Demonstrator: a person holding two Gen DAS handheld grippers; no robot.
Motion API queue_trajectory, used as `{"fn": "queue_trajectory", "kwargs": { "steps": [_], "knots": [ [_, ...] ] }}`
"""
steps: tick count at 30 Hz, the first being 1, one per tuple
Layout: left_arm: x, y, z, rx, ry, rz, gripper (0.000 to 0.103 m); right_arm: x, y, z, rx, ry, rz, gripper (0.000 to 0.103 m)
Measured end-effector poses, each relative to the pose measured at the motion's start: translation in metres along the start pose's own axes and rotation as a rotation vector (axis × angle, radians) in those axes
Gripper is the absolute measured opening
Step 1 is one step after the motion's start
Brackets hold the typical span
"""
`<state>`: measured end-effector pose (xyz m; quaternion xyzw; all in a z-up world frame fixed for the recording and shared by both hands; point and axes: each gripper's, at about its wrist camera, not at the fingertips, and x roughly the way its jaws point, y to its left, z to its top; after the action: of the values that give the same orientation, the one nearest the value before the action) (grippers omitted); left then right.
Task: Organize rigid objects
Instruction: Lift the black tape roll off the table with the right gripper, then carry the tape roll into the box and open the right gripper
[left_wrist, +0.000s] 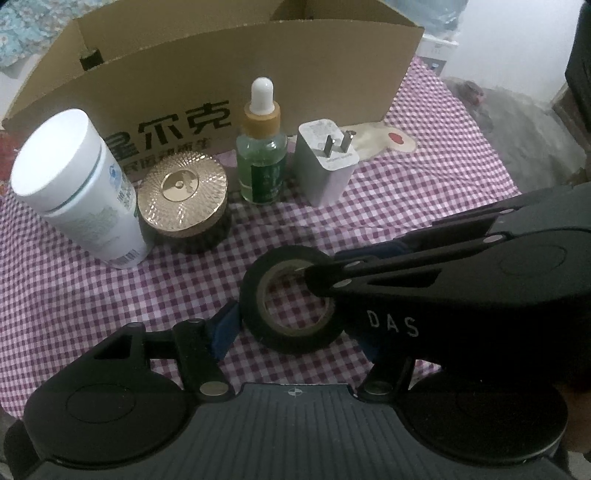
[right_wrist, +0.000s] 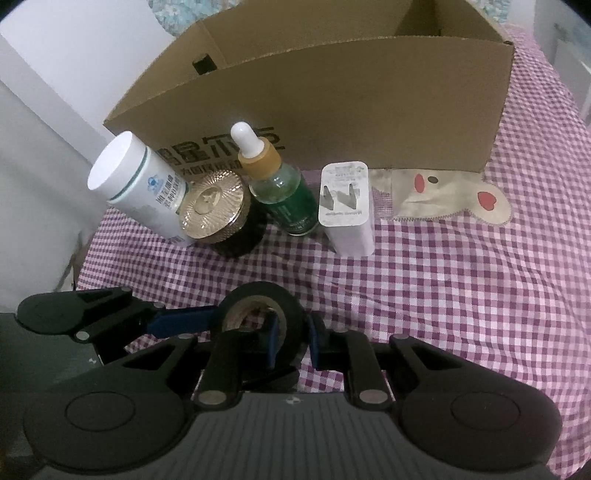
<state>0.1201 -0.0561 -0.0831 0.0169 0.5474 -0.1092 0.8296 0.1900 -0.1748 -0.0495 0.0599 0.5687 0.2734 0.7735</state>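
The cardboard box fills the top of both views, with the white bottle, gold-lidded jar, dropper bottle and charger lined up below it on the checked cloth. Lower centre, the tape roll lies flat: light, stiff, slightly tacky. The right gripper pinches its wall, one finger through the core; the left gripper brackets it, seemingly unclenched
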Motion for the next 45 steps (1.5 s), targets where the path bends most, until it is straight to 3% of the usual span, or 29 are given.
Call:
{"fn": "queue_trajectory", "kwargs": {
  "steps": [12,29,39,45],
  "knots": [
    [-0.045,-0.009,-0.002,0.013,-0.085,0.026,0.065,-0.041,0.008,0.000,0.003,-0.085,0.016,0.018],
    [-0.118,-0.023,-0.010,0.017,-0.240,0.062,0.065,-0.107,0.051,-0.009,-0.072,-0.239,0.008,0.018],
    [-0.144,-0.016,-0.017,-0.012,-0.307,0.076,0.065,-0.128,0.079,-0.011,-0.134,-0.299,-0.002,0.018],
    [-0.163,0.002,-0.003,-0.048,-0.357,0.076,0.065,-0.136,0.096,0.007,-0.186,-0.339,0.001,0.019]
  ]
}}
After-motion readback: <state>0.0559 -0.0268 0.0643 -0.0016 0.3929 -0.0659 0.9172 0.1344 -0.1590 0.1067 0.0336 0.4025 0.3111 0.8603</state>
